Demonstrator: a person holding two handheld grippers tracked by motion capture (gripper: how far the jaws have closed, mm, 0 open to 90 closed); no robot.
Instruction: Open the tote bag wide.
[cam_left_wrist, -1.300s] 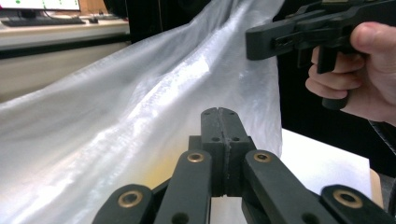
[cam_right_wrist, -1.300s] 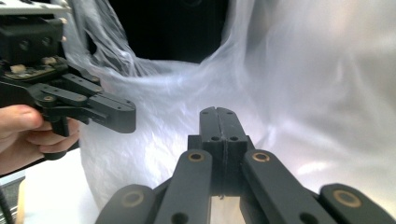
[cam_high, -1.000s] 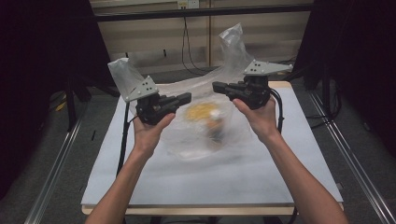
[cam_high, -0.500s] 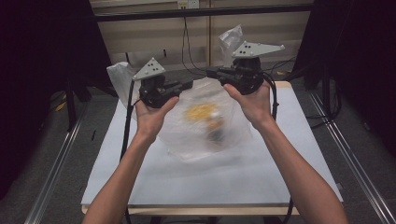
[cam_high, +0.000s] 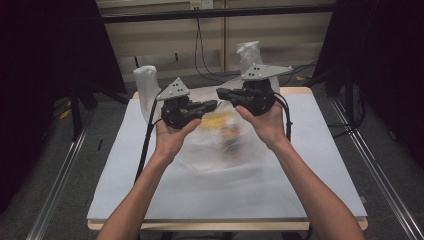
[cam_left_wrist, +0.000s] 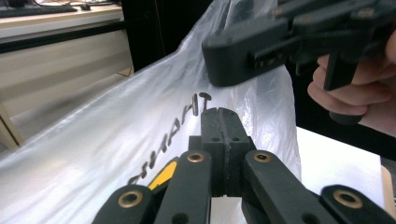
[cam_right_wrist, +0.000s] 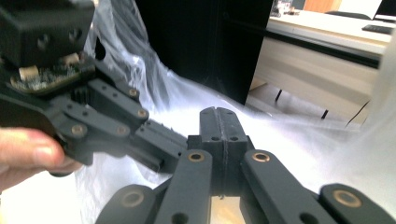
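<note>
A white worktop (cam_high: 320, 165) is seen beneath a clear plastic bag (cam_high: 220, 150), which is held lifted above its middle. Yellow contents (cam_high: 220, 119) are visible inside the bag. The left tongs (cam_high: 212, 105) are pressed together on the bag's film. The right tongs (cam_high: 221, 92) are likewise clamped on the film, just beside the left.

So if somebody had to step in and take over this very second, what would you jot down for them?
Left gripper: shut on the clear plastic bag, at its top edge.
Right gripper: shut on the same bag's top edge.
Bag hangs between them above the white table; yellow and dark items sit inside, too blurred to name.
Done: bag gripped and held off the table.
Left: probably tying or closing the handles.
</note>
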